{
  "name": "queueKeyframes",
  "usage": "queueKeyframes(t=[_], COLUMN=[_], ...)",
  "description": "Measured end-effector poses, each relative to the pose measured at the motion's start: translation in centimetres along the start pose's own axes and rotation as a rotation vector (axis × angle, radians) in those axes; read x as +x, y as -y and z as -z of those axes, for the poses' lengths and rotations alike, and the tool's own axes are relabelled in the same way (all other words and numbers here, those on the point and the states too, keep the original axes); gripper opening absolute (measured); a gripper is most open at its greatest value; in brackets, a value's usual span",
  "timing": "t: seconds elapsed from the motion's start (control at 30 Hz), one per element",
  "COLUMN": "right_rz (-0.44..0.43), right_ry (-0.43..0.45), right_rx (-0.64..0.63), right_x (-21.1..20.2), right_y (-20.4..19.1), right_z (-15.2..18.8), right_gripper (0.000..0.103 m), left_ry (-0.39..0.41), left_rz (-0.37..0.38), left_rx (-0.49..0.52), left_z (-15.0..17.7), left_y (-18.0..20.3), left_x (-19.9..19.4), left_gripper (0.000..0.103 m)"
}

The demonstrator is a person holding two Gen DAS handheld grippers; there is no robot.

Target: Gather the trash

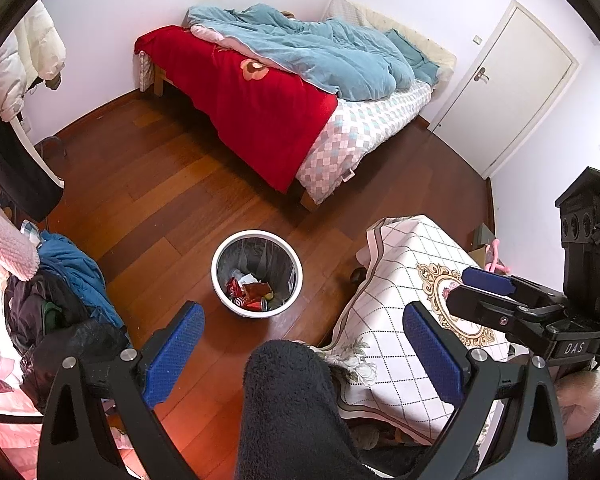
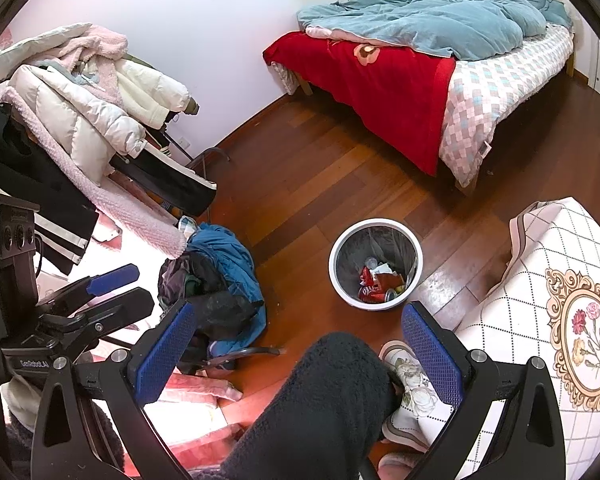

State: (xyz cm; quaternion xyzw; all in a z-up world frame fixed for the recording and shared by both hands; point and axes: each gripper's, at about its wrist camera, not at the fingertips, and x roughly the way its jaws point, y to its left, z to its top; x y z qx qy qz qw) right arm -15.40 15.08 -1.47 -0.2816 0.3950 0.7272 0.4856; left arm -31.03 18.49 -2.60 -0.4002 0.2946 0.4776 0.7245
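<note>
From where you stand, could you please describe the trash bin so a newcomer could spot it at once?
Start at the bed with the red blanket, then look across the wooden floor toward the camera. The trash bin stands there alone: round, white-rimmed, grey-lined, with red wrappers inside.

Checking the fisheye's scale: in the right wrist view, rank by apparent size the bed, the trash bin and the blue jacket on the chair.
1. bed
2. and 3. unsure: blue jacket and trash bin look about alike, and the jacket is partly covered.
</note>
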Motion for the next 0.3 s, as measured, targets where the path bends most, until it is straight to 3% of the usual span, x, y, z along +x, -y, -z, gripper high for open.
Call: queueKeyframes(t=[0.3], right_rz=[0.004], right_ry=[-0.004], right_rx=[-0.009], right_x=[0.05], right_y=[-0.10], right_z=[0.29], right_gripper=[0.103], left_ry=[0.021], left_rz=[0.000], left_rx=[0.002], left_z=[0.68], left_y=[0.35], left_x=[-0.63], left_gripper=[0.102])
